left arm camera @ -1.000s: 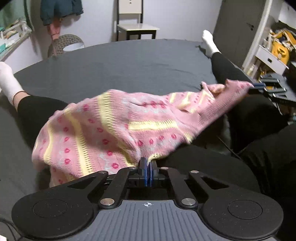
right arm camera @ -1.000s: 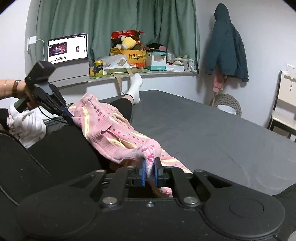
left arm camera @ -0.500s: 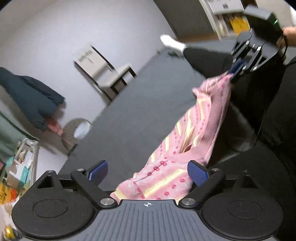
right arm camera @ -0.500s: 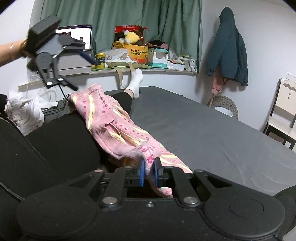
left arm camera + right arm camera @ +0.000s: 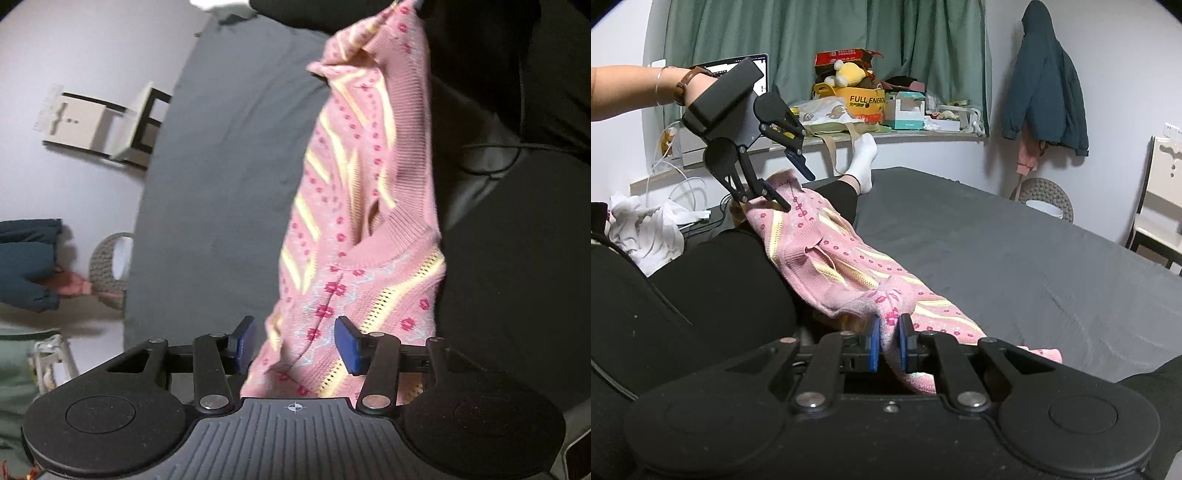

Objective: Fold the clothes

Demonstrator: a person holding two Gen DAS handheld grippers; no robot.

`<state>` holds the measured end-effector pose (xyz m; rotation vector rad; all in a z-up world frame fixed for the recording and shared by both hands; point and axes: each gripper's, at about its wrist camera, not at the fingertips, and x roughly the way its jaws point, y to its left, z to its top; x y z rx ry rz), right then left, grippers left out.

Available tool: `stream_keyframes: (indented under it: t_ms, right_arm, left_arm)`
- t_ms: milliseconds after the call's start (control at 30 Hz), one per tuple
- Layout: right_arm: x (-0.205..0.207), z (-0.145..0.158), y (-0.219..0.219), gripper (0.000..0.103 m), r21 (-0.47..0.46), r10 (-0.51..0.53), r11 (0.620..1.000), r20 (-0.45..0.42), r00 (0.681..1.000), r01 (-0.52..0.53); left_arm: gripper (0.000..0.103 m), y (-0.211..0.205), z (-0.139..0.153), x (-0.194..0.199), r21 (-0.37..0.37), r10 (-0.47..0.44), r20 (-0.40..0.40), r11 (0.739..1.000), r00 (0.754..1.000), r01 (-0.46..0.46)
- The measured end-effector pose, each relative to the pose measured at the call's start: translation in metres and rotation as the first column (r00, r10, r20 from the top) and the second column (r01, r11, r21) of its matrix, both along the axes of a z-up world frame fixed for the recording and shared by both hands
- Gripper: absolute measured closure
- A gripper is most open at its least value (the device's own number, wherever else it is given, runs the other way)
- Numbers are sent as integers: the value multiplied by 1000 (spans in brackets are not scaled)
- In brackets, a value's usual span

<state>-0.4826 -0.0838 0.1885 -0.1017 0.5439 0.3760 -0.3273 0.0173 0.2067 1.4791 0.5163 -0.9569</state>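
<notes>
Bed (image 5: 1015, 251): dark grey sheet, fills 3 o'clock of the right wrist view.
Pink sweater (image 5: 827, 254): knit, yellow stripes, red dots; draped over the person's black-clad lap, running from 10 o'clock to centre.
Left gripper (image 5: 792, 181): jaws spread wide, nothing clenched; the sweater's far end lies between its fingers.
Right gripper (image 5: 886, 339): blue pads clamped on a bunched edge of the sweater.
Yellow box (image 5: 862, 103): on the ledge at 12 o'clock; reads "FULL ENER…", rest cut off.
Progress: early, by my judgement; the sweater is rumpled, no flat fold visible; spreading and folding remain.
</notes>
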Motion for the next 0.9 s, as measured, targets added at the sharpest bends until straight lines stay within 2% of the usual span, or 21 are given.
stream_keyframes:
  t_ms: [233,300,433,500,667,767,833,900]
  right_arm:
    - [3,1,-1,92,8,5,1000,-11,1000,-5]
    - [2,1,-1,88,7,0,1000,-5,1000,0]
    - [0,3,-1,80,1,-11,1000,8,1000,11]
    - [0,4,1,67,-19,-7,1000,8,1000,7]
    - [-3,8,21,49,-155,75,985,23,997,-70]
    - [-1,11,33,45,-219,129,968,20,991,-122]
    - [5,12,37,45,-209,145,968,16,989,-139]
    - [13,14,40,45,-182,162,971,10,987,-157]
  left_arm:
    - [77,2,-14,1,68,-3,-62,998,998,7]
    - [85,3,-18,0,71,4,-71,998,997,1]
    - [91,9,-17,-2,45,29,-57,999,998,-27]
    - [92,13,-18,-4,31,40,-33,999,999,-39]
    - [93,22,-14,-7,-9,77,21,997,997,-76]
    - [92,24,-15,-14,-14,36,59,999,998,-35]
    - [86,23,-19,-20,-8,-8,108,1000,994,9]
    - [86,21,-22,-25,5,-49,143,999,989,49]
